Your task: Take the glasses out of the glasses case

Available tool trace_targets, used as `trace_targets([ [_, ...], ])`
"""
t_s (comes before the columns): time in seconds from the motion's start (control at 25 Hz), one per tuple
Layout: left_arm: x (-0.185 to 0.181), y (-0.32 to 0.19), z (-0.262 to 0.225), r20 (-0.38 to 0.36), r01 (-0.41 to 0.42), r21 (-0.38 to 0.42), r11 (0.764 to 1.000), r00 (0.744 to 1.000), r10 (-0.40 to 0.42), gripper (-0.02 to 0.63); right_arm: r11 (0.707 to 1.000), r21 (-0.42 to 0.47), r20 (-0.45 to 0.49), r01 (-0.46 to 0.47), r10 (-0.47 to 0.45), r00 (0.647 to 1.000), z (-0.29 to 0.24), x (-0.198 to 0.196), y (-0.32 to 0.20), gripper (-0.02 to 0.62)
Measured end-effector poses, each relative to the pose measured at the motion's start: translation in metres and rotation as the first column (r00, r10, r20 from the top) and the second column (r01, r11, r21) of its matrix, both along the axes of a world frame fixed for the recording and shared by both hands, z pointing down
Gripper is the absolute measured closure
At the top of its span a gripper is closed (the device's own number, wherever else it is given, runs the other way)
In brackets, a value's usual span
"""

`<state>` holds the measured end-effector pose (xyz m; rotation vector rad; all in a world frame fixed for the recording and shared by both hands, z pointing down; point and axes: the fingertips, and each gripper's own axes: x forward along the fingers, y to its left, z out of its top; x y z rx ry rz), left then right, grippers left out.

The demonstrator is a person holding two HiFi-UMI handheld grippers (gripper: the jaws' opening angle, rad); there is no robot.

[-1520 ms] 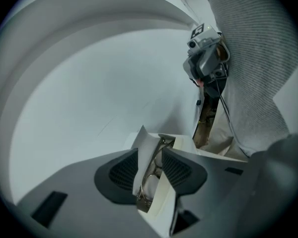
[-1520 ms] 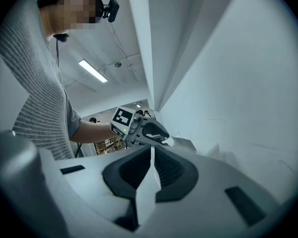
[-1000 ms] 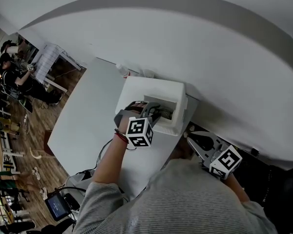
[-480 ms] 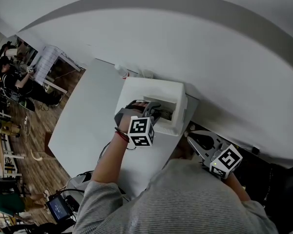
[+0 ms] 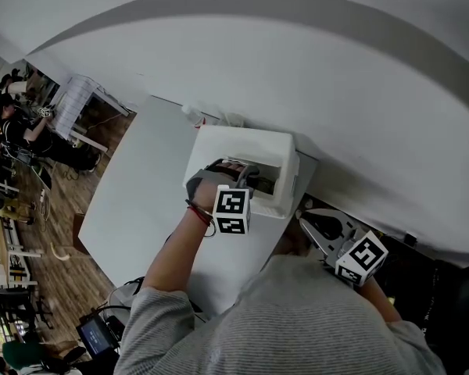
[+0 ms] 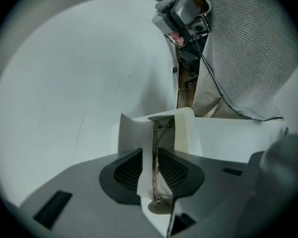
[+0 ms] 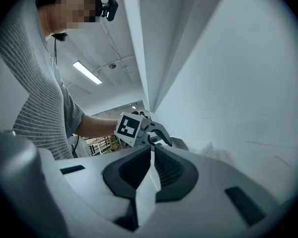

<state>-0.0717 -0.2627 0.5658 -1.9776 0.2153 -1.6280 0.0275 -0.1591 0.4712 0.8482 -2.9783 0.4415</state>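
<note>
The white glasses case (image 5: 250,137) lies open on the white table (image 5: 141,186), near its far right corner. My left gripper (image 5: 246,176) points steeply down into the case. In the left gripper view the thin metal-framed glasses (image 6: 155,148) stand between the jaws of this gripper (image 6: 156,167), inside the case (image 6: 186,133). The jaws are closing and a narrow gap still shows beside the frame. My right gripper (image 5: 303,219) hangs level off the table's right edge, jaws together and empty (image 7: 152,155). From there the left gripper (image 7: 154,133) shows ahead.
A small plastic bottle (image 5: 191,114) lies at the table's far edge, just left of the case. A white wall (image 5: 336,76) runs close behind. Cables and a small screen (image 5: 98,330) sit on the floor at the near left; people and furniture stand far left.
My left gripper has rolled a little over the case, and its marker cube has shifted slightly right. The right gripper has stayed where it was.
</note>
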Motion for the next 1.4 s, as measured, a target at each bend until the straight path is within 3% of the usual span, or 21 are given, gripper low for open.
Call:
trace_targets([
  [0.8, 0.0003, 0.0017, 0.0081, 0.003, 0.002, -0.018, 1.0, 1.0, -0.002, 0.569, 0.999, -0.034, 0.012, -0.025, 0.026, 1.0, 0.0032, 0.0012, -0.0044, 0.581],
  [1.4, 0.0005, 0.0018, 0.0087, 0.01, 0.001, -0.004, 1.0, 1.0, -0.001, 0.572, 0.999, -0.028, 0.0, -0.018, 0.018, 1.0, 0.004, 0.0034, -0.0029, 0.581],
])
